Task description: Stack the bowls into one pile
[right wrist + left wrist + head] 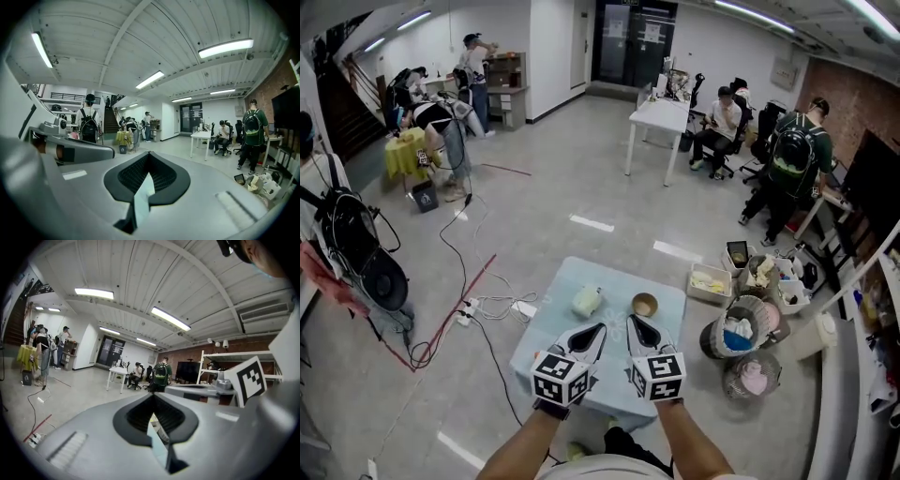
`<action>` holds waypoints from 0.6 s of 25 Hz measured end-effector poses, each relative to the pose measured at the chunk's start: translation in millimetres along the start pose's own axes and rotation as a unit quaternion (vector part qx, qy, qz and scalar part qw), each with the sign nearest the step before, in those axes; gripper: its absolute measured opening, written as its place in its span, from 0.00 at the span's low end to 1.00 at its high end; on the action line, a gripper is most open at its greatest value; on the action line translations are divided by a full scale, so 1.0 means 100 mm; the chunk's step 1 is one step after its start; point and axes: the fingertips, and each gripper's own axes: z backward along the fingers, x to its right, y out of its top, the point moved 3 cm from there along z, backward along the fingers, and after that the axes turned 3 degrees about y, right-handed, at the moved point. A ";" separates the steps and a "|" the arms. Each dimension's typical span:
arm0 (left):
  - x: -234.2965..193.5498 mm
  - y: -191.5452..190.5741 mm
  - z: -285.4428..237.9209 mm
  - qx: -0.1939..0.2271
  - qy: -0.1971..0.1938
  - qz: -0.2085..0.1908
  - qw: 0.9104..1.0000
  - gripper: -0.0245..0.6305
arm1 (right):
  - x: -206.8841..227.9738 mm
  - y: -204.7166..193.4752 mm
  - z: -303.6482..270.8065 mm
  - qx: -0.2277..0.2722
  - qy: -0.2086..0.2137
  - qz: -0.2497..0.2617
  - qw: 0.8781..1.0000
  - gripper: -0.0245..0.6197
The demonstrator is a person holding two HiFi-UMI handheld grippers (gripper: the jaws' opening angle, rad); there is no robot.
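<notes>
On tbl, head view only: bowls

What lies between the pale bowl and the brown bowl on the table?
Nothing. In the head view, only bare light-blue table surface separates the pale bowl from the brown bowl.

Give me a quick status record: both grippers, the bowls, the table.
left gripper: shut, empty, over the table's near part
right gripper: shut, empty, beside the left gripper
pale bowl: on the table, left of the brown bowl, not touching it
brown bowl: on the table, opening up
table: light blue top
stack: not yet started
</notes>
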 end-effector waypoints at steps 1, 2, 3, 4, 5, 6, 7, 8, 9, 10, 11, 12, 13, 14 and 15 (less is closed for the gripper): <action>-0.01 0.05 0.03 0.004 0.001 -0.003 1.000 0.05 | -0.03 0.03 0.01 0.003 -0.001 0.002 1.000 0.05; -0.01 0.09 0.06 0.008 0.001 -0.003 1.000 0.05 | -0.06 0.06 0.03 0.005 -0.001 0.003 1.000 0.05; 0.00 0.13 0.10 0.011 0.001 -0.003 1.000 0.05 | -0.09 0.09 0.05 0.008 -0.002 0.003 1.000 0.05; 0.01 0.16 0.13 0.015 0.000 -0.004 1.000 0.05 | -0.11 0.11 0.08 0.011 -0.002 0.003 1.000 0.05; 0.03 0.19 0.16 0.020 0.000 -0.005 1.000 0.05 | -0.12 0.13 0.11 0.015 -0.001 0.003 1.000 0.05; 0.05 0.21 0.18 0.025 0.001 -0.008 1.000 0.05 | -0.13 0.13 0.13 0.018 0.000 0.003 1.000 0.05; 0.07 0.21 0.20 0.029 0.002 -0.010 1.000 0.05 | -0.13 0.13 0.16 0.021 0.001 0.003 1.000 0.05; 0.10 0.21 0.23 0.033 0.003 -0.011 0.999 0.05 | -0.14 0.12 0.18 0.023 0.002 0.003 1.000 0.05; 0.11 0.22 0.25 0.036 0.003 -0.012 0.999 0.05 | -0.15 0.12 0.20 0.024 0.003 0.004 1.000 0.05; 0.12 0.22 0.26 0.038 0.004 -0.012 0.999 0.05 | -0.17 0.12 0.22 0.025 0.003 0.005 1.000 0.05; 0.12 0.22 0.27 0.040 0.006 -0.013 0.999 0.05 | -0.18 0.12 0.23 0.025 0.003 0.006 1.000 0.05; 0.12 0.22 0.28 0.040 0.007 -0.013 0.999 0.05 | -0.18 0.12 0.24 0.025 0.003 0.007 1.000 0.05; 0.13 0.21 0.29 0.041 0.008 -0.014 0.999 0.05 | -0.19 0.12 0.25 0.026 0.003 0.007 1.000 0.05; 0.13 0.20 0.30 0.042 0.009 -0.014 0.999 0.05 | -0.20 0.11 0.26 0.026 0.003 0.007 1.000 0.05; 0.12 0.19 0.32 0.042 0.010 -0.015 0.999 0.05 | -0.21 0.10 0.27 0.027 0.003 0.008 1.000 0.05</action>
